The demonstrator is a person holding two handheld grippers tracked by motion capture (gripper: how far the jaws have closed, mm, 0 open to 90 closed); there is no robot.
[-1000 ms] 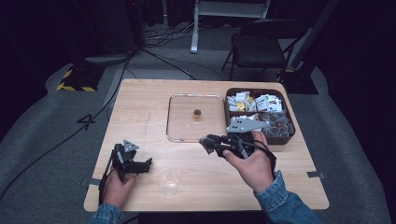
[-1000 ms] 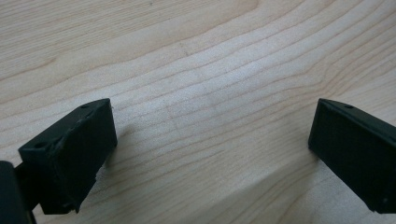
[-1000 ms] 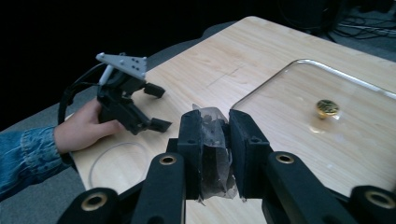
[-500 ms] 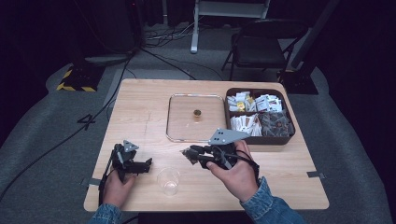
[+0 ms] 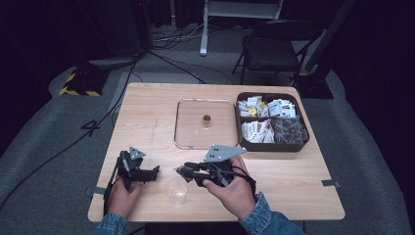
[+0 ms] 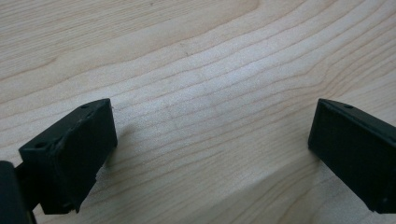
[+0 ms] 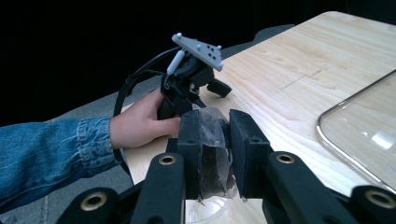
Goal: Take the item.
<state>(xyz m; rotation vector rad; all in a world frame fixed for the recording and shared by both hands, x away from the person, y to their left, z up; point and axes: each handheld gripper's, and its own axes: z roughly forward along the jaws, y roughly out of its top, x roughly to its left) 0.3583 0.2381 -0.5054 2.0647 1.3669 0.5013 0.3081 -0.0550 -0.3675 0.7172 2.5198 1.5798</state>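
My right gripper [image 5: 182,170] [image 7: 215,135] is shut on a small clear packet [image 7: 212,156] with dark contents, pinched between both pads. It hovers just above and behind a clear plastic cup [image 5: 176,191] [image 7: 205,212] near the table's front edge. My left gripper [image 5: 154,172] [image 6: 210,144] rests low over bare wood at the front left, jaws wide apart with nothing between them. In the right gripper view the left gripper [image 7: 219,87] and the hand holding it lie straight ahead, beyond the packet.
A clear square tray [image 5: 185,128] with a small gold object [image 5: 207,119] lies mid-table. To its right stands a black box [image 5: 270,146] of several sachets and dark packets. A folding chair [image 5: 274,44] and cables are on the floor behind the table.
The right gripper has travelled left and down from beside the black box to just above the cup, packet still in its jaws. The left gripper has stayed put.
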